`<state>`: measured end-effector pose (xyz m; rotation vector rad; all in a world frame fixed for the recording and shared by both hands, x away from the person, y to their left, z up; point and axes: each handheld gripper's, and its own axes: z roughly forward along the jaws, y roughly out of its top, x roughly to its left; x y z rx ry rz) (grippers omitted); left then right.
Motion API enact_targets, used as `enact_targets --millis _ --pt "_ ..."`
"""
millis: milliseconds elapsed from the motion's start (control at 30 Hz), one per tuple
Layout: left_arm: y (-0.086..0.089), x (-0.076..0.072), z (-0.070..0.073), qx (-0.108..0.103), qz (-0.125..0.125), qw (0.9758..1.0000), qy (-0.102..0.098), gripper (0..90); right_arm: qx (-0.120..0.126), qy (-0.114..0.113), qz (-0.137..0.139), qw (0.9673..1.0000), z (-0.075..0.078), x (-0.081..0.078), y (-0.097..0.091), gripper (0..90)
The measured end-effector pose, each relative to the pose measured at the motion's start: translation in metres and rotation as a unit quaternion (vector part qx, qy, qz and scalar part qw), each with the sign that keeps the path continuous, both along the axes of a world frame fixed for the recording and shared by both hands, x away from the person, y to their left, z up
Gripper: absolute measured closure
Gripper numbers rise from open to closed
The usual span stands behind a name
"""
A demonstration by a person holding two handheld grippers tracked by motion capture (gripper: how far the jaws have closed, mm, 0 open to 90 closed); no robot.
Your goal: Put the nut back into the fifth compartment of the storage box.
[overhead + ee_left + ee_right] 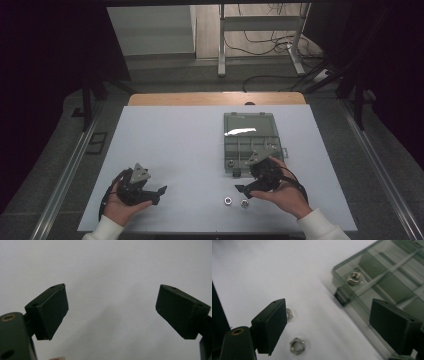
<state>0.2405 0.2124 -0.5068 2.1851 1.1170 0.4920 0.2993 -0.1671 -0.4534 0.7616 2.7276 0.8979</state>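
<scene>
Two loose metal nuts [228, 201] [244, 203] lie on the white table near its front edge. In the right gripper view one nut [297, 345] lies between the jaws, and the other nut [290, 314] peeks out from behind the left jaw. My right gripper [244, 189] [327, 325] is open, just above and right of the nuts. A clear grey compartment box [250, 142] [387, 277] sits behind it, its lid shut, with a nut [353, 278] in its near-left cell. My left gripper [158, 194] [111, 312] rests open over bare table at the front left.
The box's dark latch [343, 297] faces the nuts. A wooden strip [215, 98] runs along the table's far edge. Beyond it stand a metal frame [260, 35] and cables on the floor. Dark curtains hang at both sides.
</scene>
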Motion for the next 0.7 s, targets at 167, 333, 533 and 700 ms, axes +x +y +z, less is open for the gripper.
enact_targets --millis 167,333,533,700 --pt "0.000 0.001 0.000 0.003 -0.001 1.0000 0.001 11.5 -0.009 0.005 0.022 0.9997 -0.004 -0.007 0.013 15.0" --pt "0.001 0.001 -0.001 0.001 0.000 1.0000 0.001 11.4 -0.022 0.013 0.038 0.9990 -0.010 -0.012 0.023 15.1" --pt "0.001 0.001 0.000 0.002 -0.002 1.0000 0.001 11.5 -0.039 0.027 0.056 0.9973 -0.018 -0.018 0.033 15.6" --pt "0.000 0.001 0.000 0.003 -0.002 1.0000 0.001 11.5 -0.064 0.034 0.078 0.9944 -0.027 -0.021 0.042 17.4"
